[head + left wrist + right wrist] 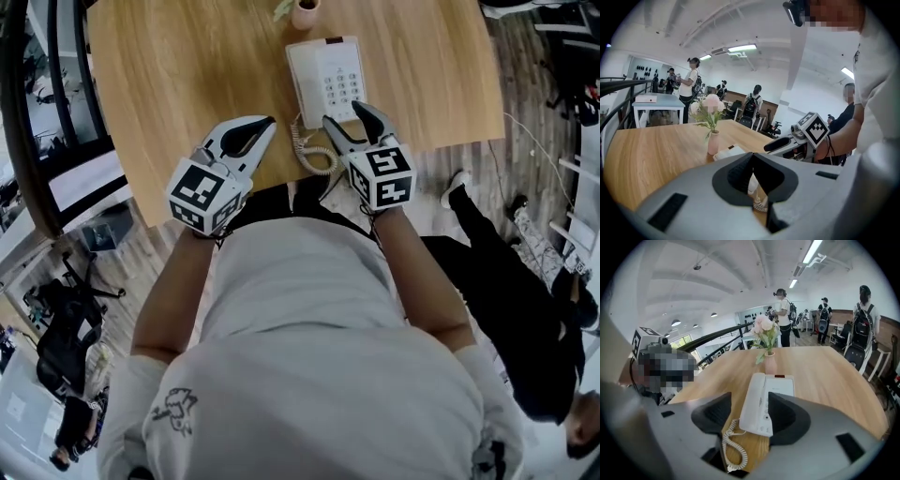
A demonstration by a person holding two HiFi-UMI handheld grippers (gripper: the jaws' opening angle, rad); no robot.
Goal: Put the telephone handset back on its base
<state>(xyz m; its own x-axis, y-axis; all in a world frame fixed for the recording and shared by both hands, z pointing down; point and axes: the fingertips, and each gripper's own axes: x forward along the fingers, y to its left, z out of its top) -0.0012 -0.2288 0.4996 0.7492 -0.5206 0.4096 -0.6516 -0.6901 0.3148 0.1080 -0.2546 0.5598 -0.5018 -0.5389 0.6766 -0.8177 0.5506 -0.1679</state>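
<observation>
The white telephone base (339, 82) with its keypad lies on the wooden table (178, 84). The handset (300, 84) rests along the base's left side, and its coiled cord (314, 155) trails toward the table's near edge. My right gripper (345, 114) stands open at the phone's near end. In the right gripper view the handset's (757, 404) near end shows between the spread jaws of that gripper (749, 414), and I see no pad pressing on it. My left gripper (267, 124) hovers left of the phone, jaw tips together and nothing held. The left gripper (752, 157) shows its tips meeting.
A pink vase with flowers (305, 11) stands just beyond the phone, also the vase (769, 364) in the right gripper view. The table's near edge (281, 183) runs under both grippers. Several people and office furniture fill the room behind. A person's leg (487, 234) is at the right.
</observation>
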